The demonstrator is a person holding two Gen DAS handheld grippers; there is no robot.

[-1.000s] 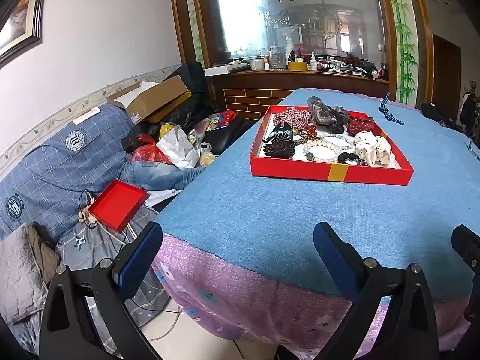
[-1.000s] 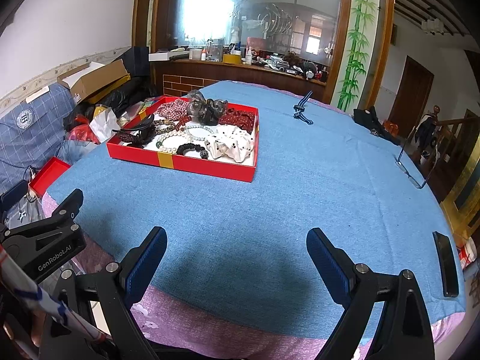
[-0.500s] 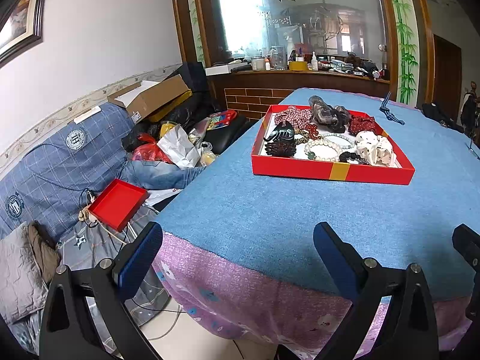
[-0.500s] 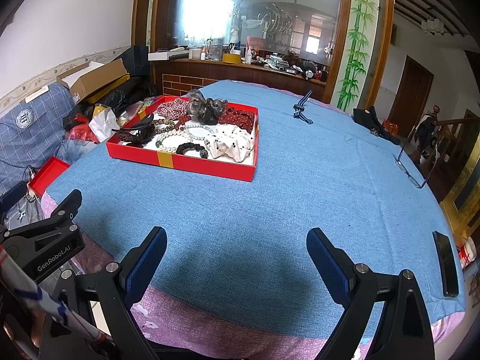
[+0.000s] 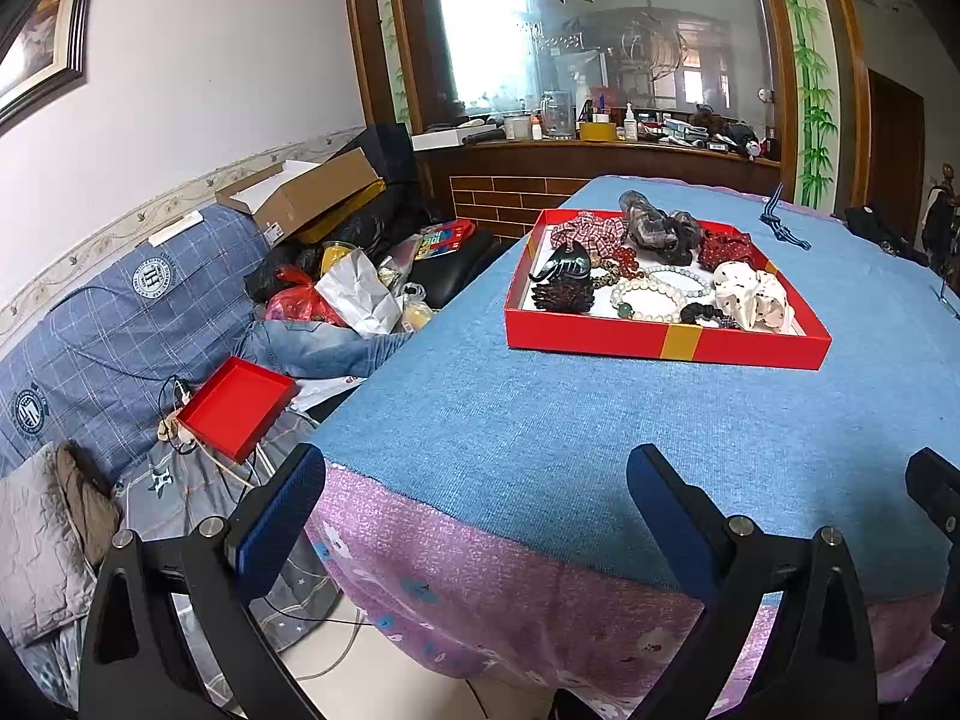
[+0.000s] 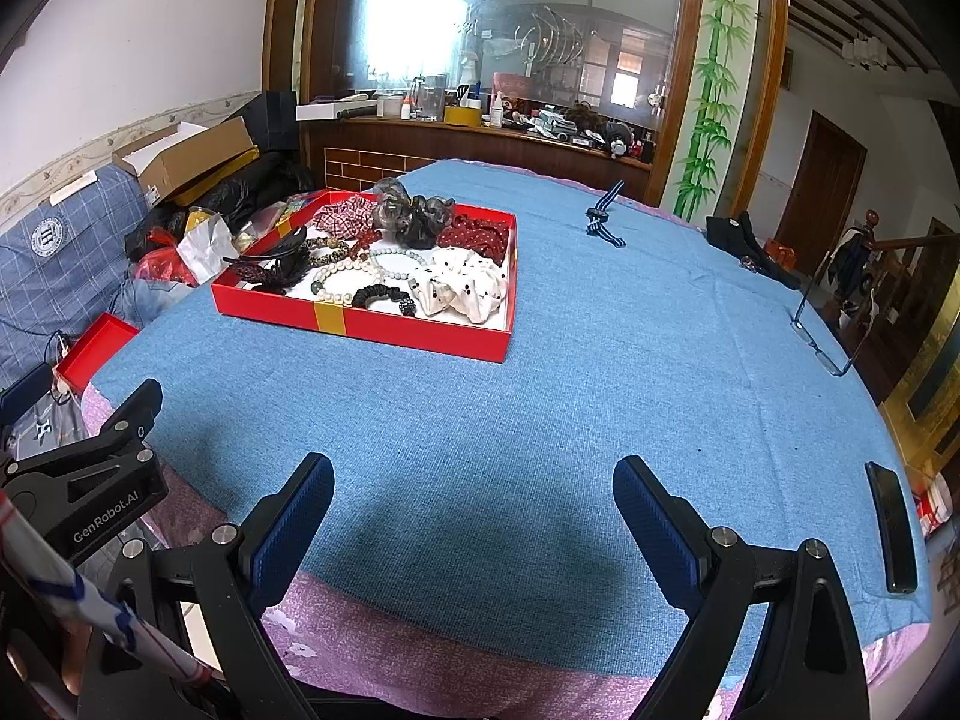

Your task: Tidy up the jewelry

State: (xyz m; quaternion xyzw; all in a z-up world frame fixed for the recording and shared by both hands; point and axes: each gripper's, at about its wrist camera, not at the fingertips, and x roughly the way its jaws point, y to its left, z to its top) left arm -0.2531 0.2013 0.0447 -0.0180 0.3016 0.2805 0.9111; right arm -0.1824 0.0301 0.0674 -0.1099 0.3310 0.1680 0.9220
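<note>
We record the following limits of view. The white scrunchie (image 5: 753, 299) hides part of the red tray's (image 5: 606, 339) right wall in the left wrist view. The black hair claw (image 5: 567, 285) covers the tray floor at its left edge. Beads of the pearl bracelet (image 6: 339, 282) pass under the black bracelet (image 6: 384, 297); the join cannot be told. The phone (image 6: 892, 525) at the table's (image 6: 540, 396) right edge shows no readable face. Bottles on the far counter (image 6: 480, 126) are too small to identify. The picture frame (image 5: 36, 42) is cut by the top left corner.

bare blue cloth (image 6: 540, 396) ahead, red tray (image 6: 366, 324) beyond
</note>
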